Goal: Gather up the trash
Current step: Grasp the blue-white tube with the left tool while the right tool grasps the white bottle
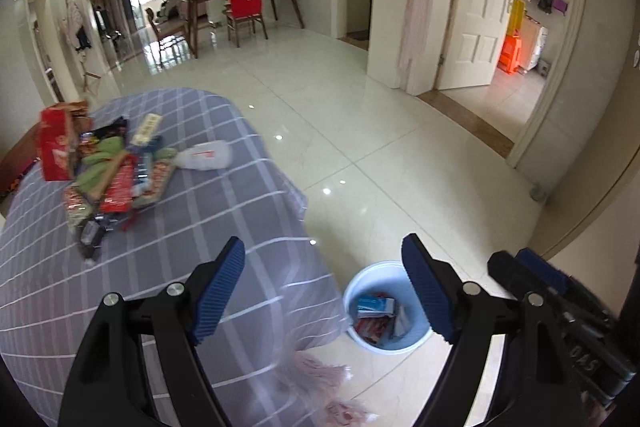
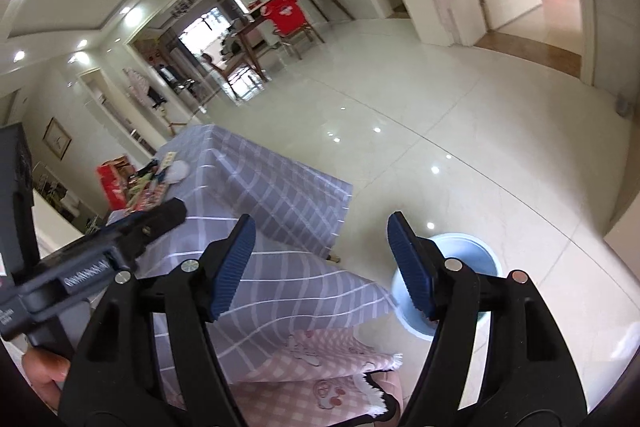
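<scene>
Grey-blue checked cloth (image 1: 168,227) w/ white grid lines covers the table; hangs over the near edge, a pink patterned cloth (image 2: 312,379) showing beneath it.

Trash pile (image 1: 108,171) sits toward the table's far left corner: red carton (image 1: 54,147) upright at the left edge, green and red wrappers heaped beside it, a long pale box (image 1: 146,129) on the far side. White plastic bottle (image 1: 206,155) lies on its side just right of the pile, touching or nearly so – can't tell which.

Pale blue bin (image 1: 386,307) stands on the tiled floor (image 1: 360,115), just off the table's near right corner. Inside: a blue-white packet, red wrapper, some paper.

Left gripper (image 1: 324,287): jaws spread wide, nothing btwn the blue ribbed pads; bin seen through the gap, cloth edge below the left pad.

Right gripper (image 2: 322,263): jaws apart, released, nothing btwn pads. Bin rim (image 2: 480,247) partly behind its right finger.

Left gripper body crosses the lower left of the right wrist view, a fingertip (image 2: 44,371) visible under it.
</scene>
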Motion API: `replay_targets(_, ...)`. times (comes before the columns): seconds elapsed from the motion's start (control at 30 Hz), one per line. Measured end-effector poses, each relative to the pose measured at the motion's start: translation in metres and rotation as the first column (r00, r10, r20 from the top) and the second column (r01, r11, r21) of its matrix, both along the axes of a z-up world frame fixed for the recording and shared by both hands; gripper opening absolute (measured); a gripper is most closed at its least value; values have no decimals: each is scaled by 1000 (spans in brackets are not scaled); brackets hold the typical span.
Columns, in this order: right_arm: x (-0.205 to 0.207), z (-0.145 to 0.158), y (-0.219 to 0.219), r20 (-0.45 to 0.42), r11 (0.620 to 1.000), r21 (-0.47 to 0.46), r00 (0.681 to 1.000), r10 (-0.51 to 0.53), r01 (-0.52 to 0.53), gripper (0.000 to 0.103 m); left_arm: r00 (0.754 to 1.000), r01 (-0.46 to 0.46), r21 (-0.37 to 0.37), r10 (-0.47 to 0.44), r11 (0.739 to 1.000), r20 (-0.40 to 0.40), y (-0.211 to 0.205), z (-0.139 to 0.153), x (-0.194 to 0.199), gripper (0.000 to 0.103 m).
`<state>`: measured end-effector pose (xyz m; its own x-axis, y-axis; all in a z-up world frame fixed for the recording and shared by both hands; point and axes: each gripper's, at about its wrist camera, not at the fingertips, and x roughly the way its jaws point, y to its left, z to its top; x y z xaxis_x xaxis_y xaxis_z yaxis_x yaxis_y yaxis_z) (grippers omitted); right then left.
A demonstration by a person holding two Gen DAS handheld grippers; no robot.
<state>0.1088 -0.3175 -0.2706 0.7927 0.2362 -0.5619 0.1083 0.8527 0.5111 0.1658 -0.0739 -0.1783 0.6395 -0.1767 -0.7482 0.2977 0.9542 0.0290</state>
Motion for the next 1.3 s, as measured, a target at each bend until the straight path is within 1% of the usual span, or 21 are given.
replay_targets(0.17,14,15,35,21,997,-13,997,78,-78,68,996,-89,34,88,995,30,43,8,-1,79)
replay_targets(0.23,22,21,52,31,993,-18,993,118,-117,68,990,-141,18,140,990,30,68,11,1,79)
replay_targets(0.3,30,26,67,36,988,-31,987,155,-153,68,985,-174,-2,174,985,22,90,13,4,79)
replay_targets(0.43,53,35,106,38,971,-77,973,228,-225,68,971,-240,-32,241,970,6,138,15,14,79)
replay_targets(0.57,75,36,134,31,955,-126,961,274,-268,68,967,-254,-64,255,965,-3,166,18,25,79)
replay_targets(0.63,86,35,146,23,946,-159,957,289,-282,68,971,-239,-73,240,968,0,171,20,31,79)
replay_targets(0.7,98,35,155,14,938,-192,955,297,-289,68,977,-213,-70,214,975,6,167,20,36,74)
replay_targets(0.73,101,35,157,13,937,-201,955,296,-287,68,981,-195,-63,196,979,9,164,20,39,68)
replay_targets(0.77,105,35,158,13,935,-211,956,294,-285,68,985,-173,-52,173,984,4,159,19,45,64)
replay_targets(0.8,110,35,160,9,933,-219,956,293,-284,68,987,-160,-47,160,986,-4,156,17,50,63)
replay_targets(0.87,118,34,159,8,933,-218,956,294,-285,68,989,-145,-45,144,988,-15,150,12,63,54)
replay_targets(0.9,121,35,158,6,933,-219,956,293,-284,68,990,-142,-43,142,989,-20,148,10,69,52)
replay_targets(1.0,133,33,156,2,933,-227,957,289,-281,68,991,-135,-69,133,988,-27,145,10,84,51)
replay_targets(1.07,141,32,155,-1,933,-229,958,286,-279,68,993,-121,-73,120,990,-25,139,11,93,51)
replay_targets(1.1,145,32,154,-2,933,-228,958,285,-278,68,993,-113,-68,111,991,-26,136,11,97,49)
replay_targets(1.13,149,31,153,-2,934,-226,958,285,-278,68,994,-104,-56,102,993,-35,132,9,105,41)
replay_targets(1.17,152,31,153,-2,934,-225,958,286,-279,68,994,-99,-50,97,994,-44,130,7,109,36)
replay_targets(1.3,165,29,154,-9,930,-225,955,297,-292,68,993,-92,-28,89,995,-78,121,-3,128,28)
